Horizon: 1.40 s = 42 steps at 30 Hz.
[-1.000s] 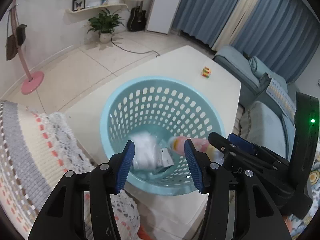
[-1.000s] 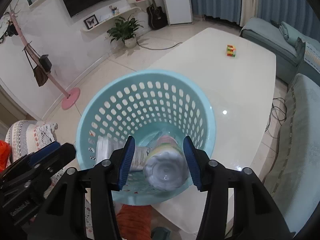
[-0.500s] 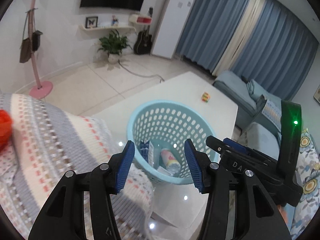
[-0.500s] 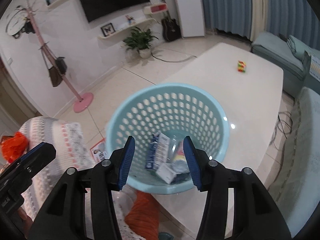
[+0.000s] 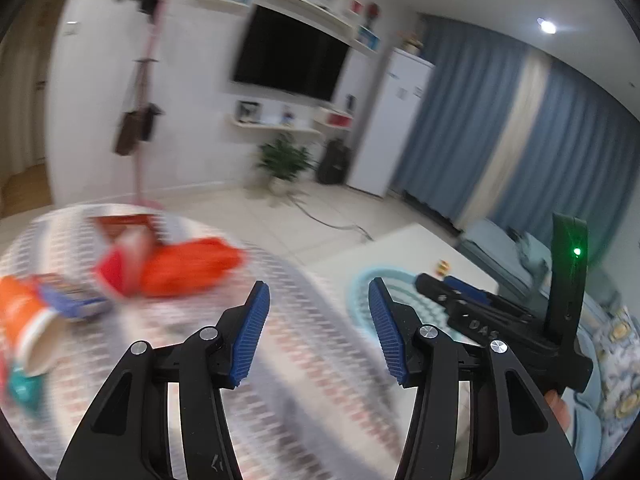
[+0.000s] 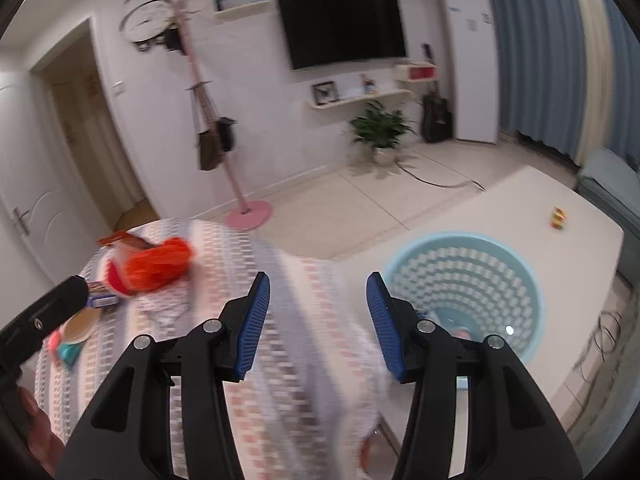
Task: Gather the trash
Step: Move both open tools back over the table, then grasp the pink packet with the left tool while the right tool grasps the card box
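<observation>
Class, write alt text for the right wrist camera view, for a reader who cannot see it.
The right gripper stands open and empty above a round table under a patterned woven cloth. A crumpled orange plastic bag and other litter lie on the cloth to its left, and a pale blue perforated plastic basket sits on a white table to its right.

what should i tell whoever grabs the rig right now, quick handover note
Left gripper: open, nothing between the pads.
Right gripper: open, also empty.
Basket: on the white table, with some trash at its bottom; the items are too blurred to name.
Left to collect, all on the patterned cloth: orange bag, paper cup, teal wrapper, small blue pack.
Next: probably reach for that pile, the orange bag being the biggest piece.
</observation>
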Tool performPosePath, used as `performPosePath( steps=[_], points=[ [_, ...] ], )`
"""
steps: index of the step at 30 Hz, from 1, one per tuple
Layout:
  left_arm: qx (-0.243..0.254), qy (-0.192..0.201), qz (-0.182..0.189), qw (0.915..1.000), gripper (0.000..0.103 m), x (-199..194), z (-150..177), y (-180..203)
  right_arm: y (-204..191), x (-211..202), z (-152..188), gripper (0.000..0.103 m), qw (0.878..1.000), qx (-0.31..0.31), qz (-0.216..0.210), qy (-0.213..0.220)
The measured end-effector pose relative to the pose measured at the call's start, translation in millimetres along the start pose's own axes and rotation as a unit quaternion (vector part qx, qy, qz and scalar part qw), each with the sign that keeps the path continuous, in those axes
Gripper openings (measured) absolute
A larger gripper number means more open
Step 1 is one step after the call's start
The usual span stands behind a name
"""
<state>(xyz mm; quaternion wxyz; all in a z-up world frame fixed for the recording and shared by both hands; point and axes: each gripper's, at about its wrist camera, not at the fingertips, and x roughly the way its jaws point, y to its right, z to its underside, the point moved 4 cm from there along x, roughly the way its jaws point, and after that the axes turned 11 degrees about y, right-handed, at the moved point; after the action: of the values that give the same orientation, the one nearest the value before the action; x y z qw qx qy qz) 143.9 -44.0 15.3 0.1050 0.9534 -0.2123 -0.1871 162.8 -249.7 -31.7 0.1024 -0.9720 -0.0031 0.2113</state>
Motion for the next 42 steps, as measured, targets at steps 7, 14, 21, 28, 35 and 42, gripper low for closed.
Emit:
performPosePath(
  steps=[7,14,21,28,35,42],
  points=[
    [-0.03,0.028,-0.127,0.991,0.056,-67,-8,-98,-85,13,8,0.048,0.997,-0.038,-0.059,-0.011],
    [-0.108,0.029,-0.235,0.9656,0.063,-123,4,-207,-163,24,18,0.048,0.989,-0.076,-0.128,-0.02],
    [-0.185,-0.01,-0.247,0.9512,0.066,-125,28,-271,-244,44,30,0.048,0.97,-0.116,-0.214,-0.027],
    [-0.228,-0.053,-0.247,0.9403,0.067,-99,44,-301,-297,88,37,0.048,0.954,-0.137,-0.254,-0.079],
    [-0.222,-0.061,-0.258,0.9383,0.057,-91,48,-307,-323,125,46,0.048,0.943,-0.154,-0.268,-0.124],
    [-0.235,-0.046,-0.26,0.9356,0.039,-94,55,-316,-342,148,60,0.048,0.937,-0.163,-0.265,-0.157]
  ],
)
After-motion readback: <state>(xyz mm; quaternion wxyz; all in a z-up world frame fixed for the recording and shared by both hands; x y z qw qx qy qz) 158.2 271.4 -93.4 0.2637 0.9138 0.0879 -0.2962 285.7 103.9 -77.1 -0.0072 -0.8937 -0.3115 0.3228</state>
